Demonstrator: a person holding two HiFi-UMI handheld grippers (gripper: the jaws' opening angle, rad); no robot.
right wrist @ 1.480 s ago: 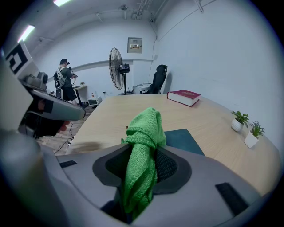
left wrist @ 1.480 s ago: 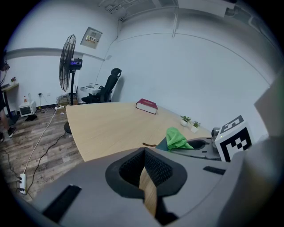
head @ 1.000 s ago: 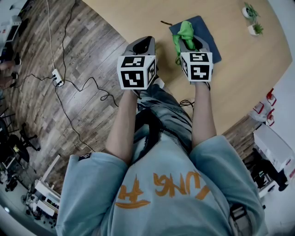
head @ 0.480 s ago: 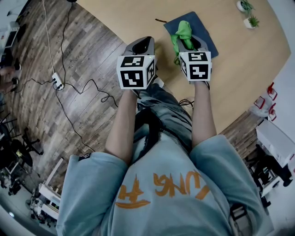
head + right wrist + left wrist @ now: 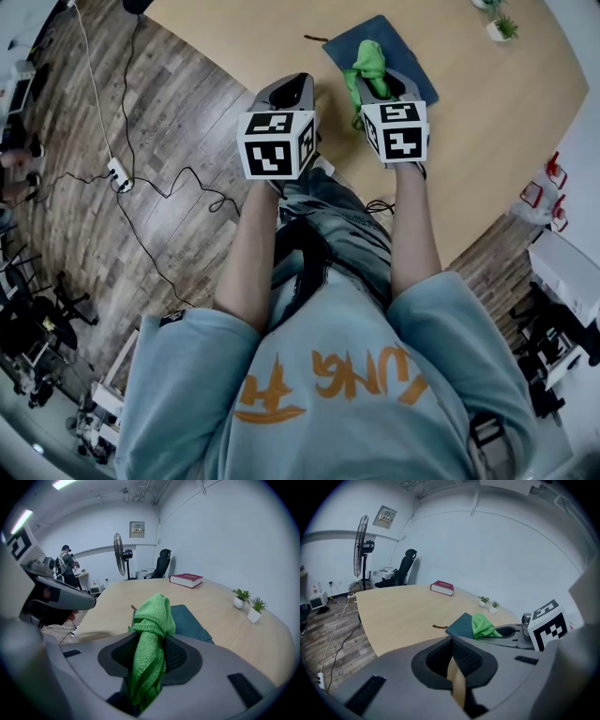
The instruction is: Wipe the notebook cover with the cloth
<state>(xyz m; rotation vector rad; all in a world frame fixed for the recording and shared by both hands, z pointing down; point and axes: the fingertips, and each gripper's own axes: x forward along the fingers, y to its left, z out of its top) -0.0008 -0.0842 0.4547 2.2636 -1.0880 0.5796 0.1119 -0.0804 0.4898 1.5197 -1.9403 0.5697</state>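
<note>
The notebook [image 5: 349,45] is dark blue and lies flat on the wooden table [image 5: 487,141], close to the edge near me. My green cloth [image 5: 367,61] sits up over the near part of it. I cannot tell if the cloth touches the cover. My right claw [image 5: 375,81] pinches the cloth. In the right gripper view the cloth [image 5: 150,639] is squeezed between the two jaws of that claw [image 5: 151,657]. It bunches up above them and hangs down below them, and the notebook [image 5: 188,618] shows just behind it. My left claw [image 5: 289,94] is beside the right one, out by the table's edge. In the left gripper view its jaws [image 5: 453,660] are pressed together with nothing in them. A little dark strip [image 5: 438,627] lies on the table just beside the notebook's far corner. Farther off on the table are two small plants [image 5: 248,604] in white pots and a red book [image 5: 186,580]. Past the table stand a fan [image 5: 119,550] and a black chair [image 5: 162,562]. To my left the floor [image 5: 178,112] is wood, with black cables [image 5: 141,187] across it.
</note>
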